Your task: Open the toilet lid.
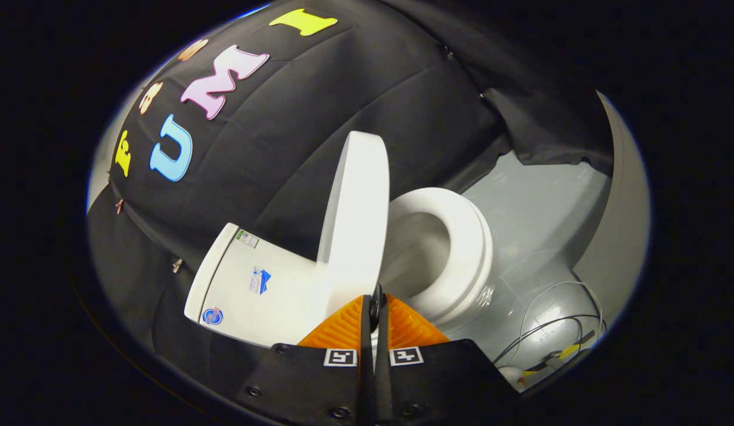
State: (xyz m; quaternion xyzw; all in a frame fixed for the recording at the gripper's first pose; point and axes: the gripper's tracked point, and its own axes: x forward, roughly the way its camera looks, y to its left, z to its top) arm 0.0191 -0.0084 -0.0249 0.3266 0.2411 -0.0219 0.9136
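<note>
Centrally, the toilet lid (358, 219) stands raised beside the tank (254, 290) (seat (461, 248) exposed), its lower edge pinched between the claw (375, 310). Letting go now might drop it shut if it isn't past vertical.

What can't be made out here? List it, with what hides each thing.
- Lid: whether it rests against the tank; the lid itself hides the hinge.
- Claw: fingers nearly together at the lid's edge; whether both press on it is unclear.
- Bowl inside: hidden by the seat and lid.
- Tank stickers: too small.
- Cables: ends cut off.
</note>
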